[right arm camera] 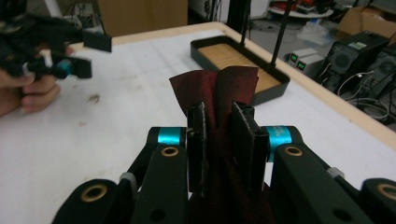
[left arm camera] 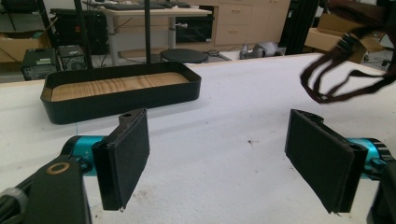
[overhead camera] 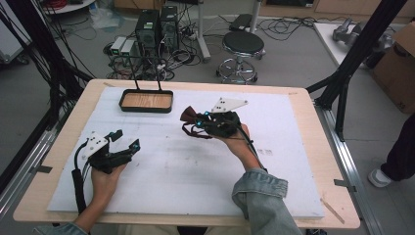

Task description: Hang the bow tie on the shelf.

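The fingers (right arm camera: 246, 140) of the right gripper (right arm camera: 224, 140) are clamped on a dark red piece of woven cloth (right arm camera: 219, 88), whose folded top fans out above the pads while the rest bunches down between the black arms. From above, that gripper (overhead camera: 195, 120) is lifted off the white foam-covered worktop (overhead camera: 186, 166), a little right of its middle, with the cloth (overhead camera: 188, 115) sticking out toward the far left and thin dark straps (overhead camera: 193, 132) looping beneath it. The straps (left arm camera: 336, 84) dangle in the air at the upper right of the left gripper view.

The left gripper (left arm camera: 224, 158) has its fingers (left arm camera: 128, 154) spread wide with nothing between them, only bare white worktop (left arm camera: 219, 140). It sits low near the worktop's left edge (overhead camera: 122, 142), well apart from the cloth.

Near the far edge stands a shallow black rectangular tray with a wooden floor (overhead camera: 146, 101), two thin black rods (overhead camera: 147, 73) rising from its back rim.
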`<state>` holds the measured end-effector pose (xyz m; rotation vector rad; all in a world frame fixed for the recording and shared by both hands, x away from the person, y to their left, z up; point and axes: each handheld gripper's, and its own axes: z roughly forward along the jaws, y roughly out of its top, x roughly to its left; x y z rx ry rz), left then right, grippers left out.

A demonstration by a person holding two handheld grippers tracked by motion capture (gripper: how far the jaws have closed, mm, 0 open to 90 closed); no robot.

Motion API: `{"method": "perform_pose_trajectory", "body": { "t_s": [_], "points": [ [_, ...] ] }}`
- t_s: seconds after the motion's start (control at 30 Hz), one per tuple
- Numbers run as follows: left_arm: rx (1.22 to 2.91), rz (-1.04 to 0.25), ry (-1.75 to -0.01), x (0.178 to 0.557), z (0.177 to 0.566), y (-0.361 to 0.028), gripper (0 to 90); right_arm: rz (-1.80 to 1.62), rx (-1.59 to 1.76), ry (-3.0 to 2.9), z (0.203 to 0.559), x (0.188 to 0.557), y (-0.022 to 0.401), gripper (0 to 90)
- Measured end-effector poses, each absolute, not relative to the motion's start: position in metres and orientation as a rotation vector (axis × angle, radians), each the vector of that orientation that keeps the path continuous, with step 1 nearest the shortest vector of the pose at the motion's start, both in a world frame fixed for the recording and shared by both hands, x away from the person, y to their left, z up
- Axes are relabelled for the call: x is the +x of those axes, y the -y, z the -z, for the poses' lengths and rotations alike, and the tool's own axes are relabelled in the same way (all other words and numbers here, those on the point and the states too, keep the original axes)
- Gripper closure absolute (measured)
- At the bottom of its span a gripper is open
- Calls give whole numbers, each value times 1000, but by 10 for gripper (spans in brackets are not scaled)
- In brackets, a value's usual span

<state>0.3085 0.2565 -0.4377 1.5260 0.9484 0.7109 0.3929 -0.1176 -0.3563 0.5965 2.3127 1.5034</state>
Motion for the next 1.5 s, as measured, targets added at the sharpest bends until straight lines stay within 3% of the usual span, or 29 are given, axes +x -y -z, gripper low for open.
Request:
{"method": "perform_pose_trajectory", "body": {
  "t_s": [0.9,1.5],
  "points": [
    [1521,-702,-938,309,438,-256,233,-1604,817,-2057,333,472,36,761],
    [1519,-696,-940,309,438,-256,234,-1634,822,-1933,324,489,4,761]
  ]
}}
